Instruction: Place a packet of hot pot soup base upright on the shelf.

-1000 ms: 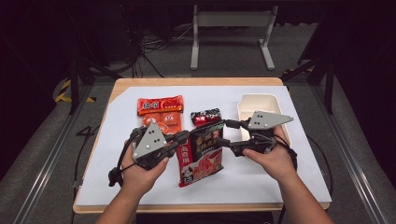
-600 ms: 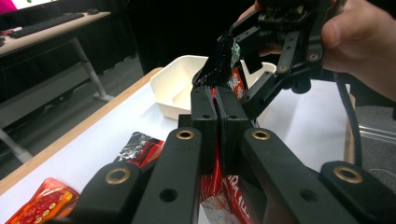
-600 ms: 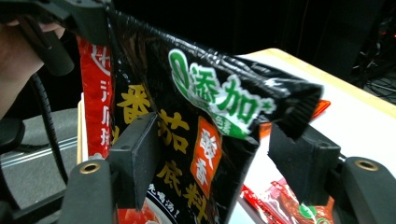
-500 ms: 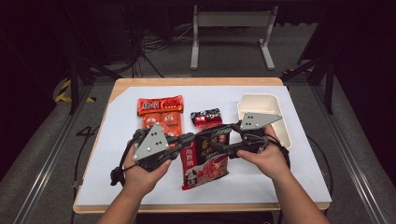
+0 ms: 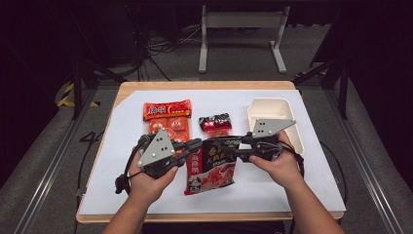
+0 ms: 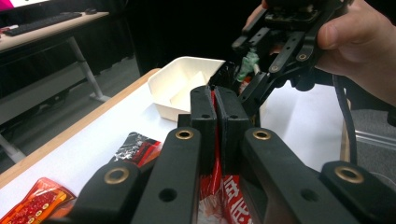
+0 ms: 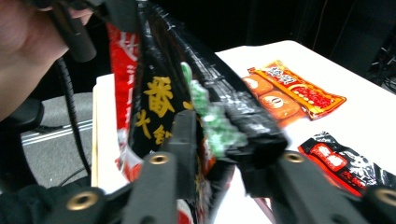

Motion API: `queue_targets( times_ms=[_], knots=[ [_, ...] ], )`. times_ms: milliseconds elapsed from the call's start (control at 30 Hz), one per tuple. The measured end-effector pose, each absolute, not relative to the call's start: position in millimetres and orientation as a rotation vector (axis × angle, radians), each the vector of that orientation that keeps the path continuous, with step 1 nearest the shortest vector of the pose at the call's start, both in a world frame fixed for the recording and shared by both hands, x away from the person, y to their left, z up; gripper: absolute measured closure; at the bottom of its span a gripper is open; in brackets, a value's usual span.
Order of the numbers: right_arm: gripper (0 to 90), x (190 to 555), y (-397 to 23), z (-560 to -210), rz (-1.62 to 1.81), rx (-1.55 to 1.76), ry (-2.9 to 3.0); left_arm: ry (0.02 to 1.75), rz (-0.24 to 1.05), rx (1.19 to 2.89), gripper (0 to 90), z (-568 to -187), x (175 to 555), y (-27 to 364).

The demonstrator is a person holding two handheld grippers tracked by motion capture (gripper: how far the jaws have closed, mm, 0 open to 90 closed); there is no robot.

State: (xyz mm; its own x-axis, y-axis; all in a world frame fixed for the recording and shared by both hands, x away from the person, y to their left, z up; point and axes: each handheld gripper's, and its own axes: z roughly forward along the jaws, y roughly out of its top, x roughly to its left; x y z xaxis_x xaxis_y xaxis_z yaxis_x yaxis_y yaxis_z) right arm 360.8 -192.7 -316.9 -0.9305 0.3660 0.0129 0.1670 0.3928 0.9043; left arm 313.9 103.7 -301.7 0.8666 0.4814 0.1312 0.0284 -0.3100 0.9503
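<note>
Large red-and-black snack bag (image 5: 210, 165) held up over the near middle of the white worktop (image 5: 311, 192), between both grippers, its lower end hanging toward the near edge. Left gripper (image 5: 197, 144): jaws together, clamped on the bag's upper left edge; in the left gripper view the red film is pinched flat between the two black pads (image 6: 204, 112). Right gripper (image 5: 233, 148): jaws have just been closing, and now sit on the bag's upper right edge with the film between them; the right gripper view is blurred, but the black top of the bag runs through the jaws and a pad presses on it. The two grippers face each other, tips near but apart. Left hand (image 5: 146, 178) and right hand (image 5: 277, 163) come in from the near edge. Elsewhere on the worktop: orange sausage pack (image 5: 166, 118) toward the far left, small black-and-red packet (image 5: 215, 123) at far centre, cream tray (image 5: 272, 114) by the far right corner. All three lie flat, apart from the held bag.
</note>
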Motion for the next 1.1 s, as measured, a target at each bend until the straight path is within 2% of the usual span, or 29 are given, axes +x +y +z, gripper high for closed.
queue_targets(
  times_ms=[333,400,467,600,767,1100],
  knots=[
    [79.3,355.5,-194.9,-307.4,1.562,0.476,2.430,0.385,0.423,1.781,83.0,-301.9,316.5,108.4],
    [79.9,354.3,-197.0,-304.3,1.559,0.489,2.411,0.401,0.433,1.742,72.8,-302.5,318.1,110.2],
    [80.3,354.2,-198.9,-302.8,1.543,0.508,2.399,0.443,0.434,1.720,51.5,-302.3,319.0,111.8],
    [80.5,357.4,-204.4,-300.4,1.539,0.544,2.388,0.472,0.408,1.714,40.2,-301.2,320.3,118.0],
    [80.5,361.0,-211.3,-290.4,1.546,0.555,2.354,0.505,0.439,1.746,34.6,-301.7,322.9,126.3],
    [80.4,371.4,-226.0,-266.0,1.535,0.579,2.268,0.612,0.422,1.792,29.1,-308.5,335.2,140.7]
  ],
)
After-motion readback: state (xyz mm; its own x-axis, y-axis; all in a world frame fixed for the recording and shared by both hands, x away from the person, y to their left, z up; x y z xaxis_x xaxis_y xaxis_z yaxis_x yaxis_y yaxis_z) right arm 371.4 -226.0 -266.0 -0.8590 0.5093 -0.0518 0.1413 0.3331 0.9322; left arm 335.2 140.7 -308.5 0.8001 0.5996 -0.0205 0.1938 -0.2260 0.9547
